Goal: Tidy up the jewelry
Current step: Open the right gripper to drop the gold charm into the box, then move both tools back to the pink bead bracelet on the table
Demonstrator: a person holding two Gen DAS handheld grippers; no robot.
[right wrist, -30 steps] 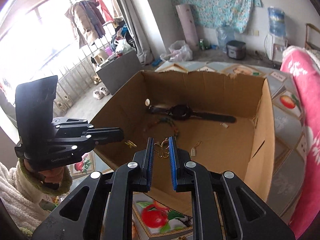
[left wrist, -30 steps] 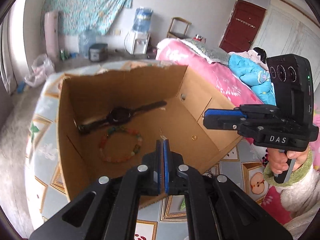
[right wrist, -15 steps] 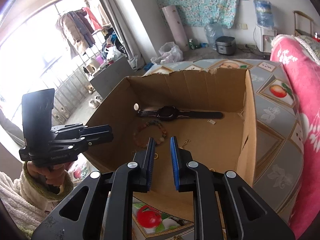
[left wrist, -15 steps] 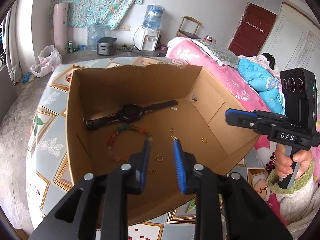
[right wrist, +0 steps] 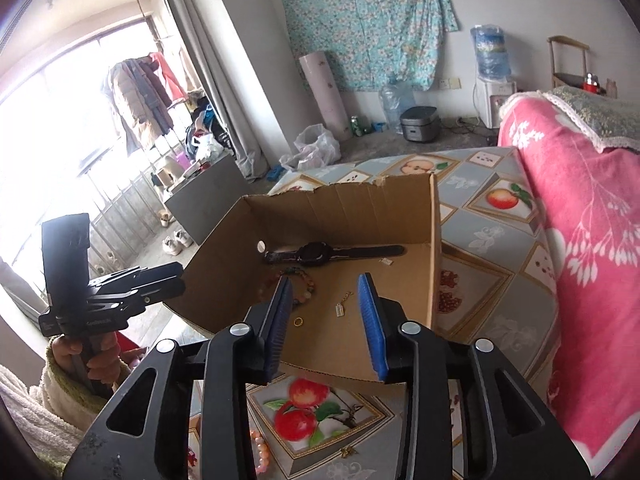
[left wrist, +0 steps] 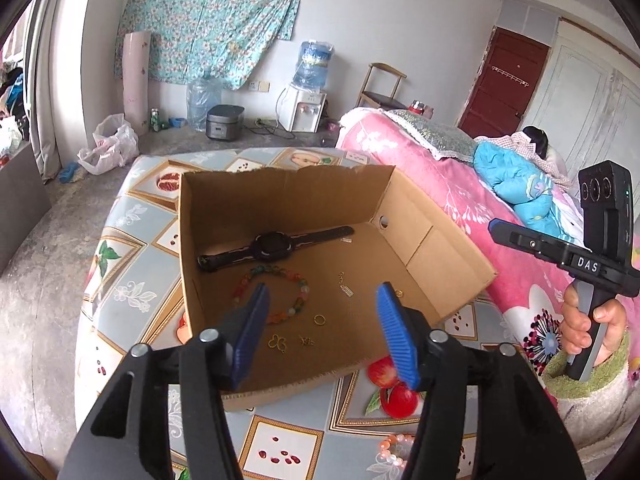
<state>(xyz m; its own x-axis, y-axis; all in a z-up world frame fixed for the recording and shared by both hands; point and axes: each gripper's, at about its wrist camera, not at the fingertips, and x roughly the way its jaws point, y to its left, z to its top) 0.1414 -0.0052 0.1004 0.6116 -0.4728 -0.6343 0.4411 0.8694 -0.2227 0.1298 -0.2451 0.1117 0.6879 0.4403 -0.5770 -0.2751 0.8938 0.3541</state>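
Note:
An open cardboard box (left wrist: 280, 200) (right wrist: 340, 216) on the table holds a black watch (left wrist: 272, 246) (right wrist: 316, 254), a coloured bead bracelet (left wrist: 298, 304) (right wrist: 306, 282), a gold ring (left wrist: 319, 319) (right wrist: 298, 322), a gold clover piece (left wrist: 277, 343) and a chain pendant (left wrist: 345, 286) (right wrist: 342, 306). My left gripper (left wrist: 323, 288) (right wrist: 176, 276) hovers over the box's near edge, jaws opening, nothing between them. My right gripper (right wrist: 325, 280) (left wrist: 500, 228) hangs by the box's right side, jaws also opening and empty.
A pink bead bracelet (left wrist: 390, 452) (right wrist: 258, 452) and a small gold piece (right wrist: 348, 452) lie on the fruit-patterned tablecloth (left wrist: 132, 280) in front of the box. A pink-covered bed (left wrist: 460, 200) borders the table on the right.
Both grippers went from shut to open and drew back and up from the box. The gold clover piece that sat between the right pads now lies on the box floor.

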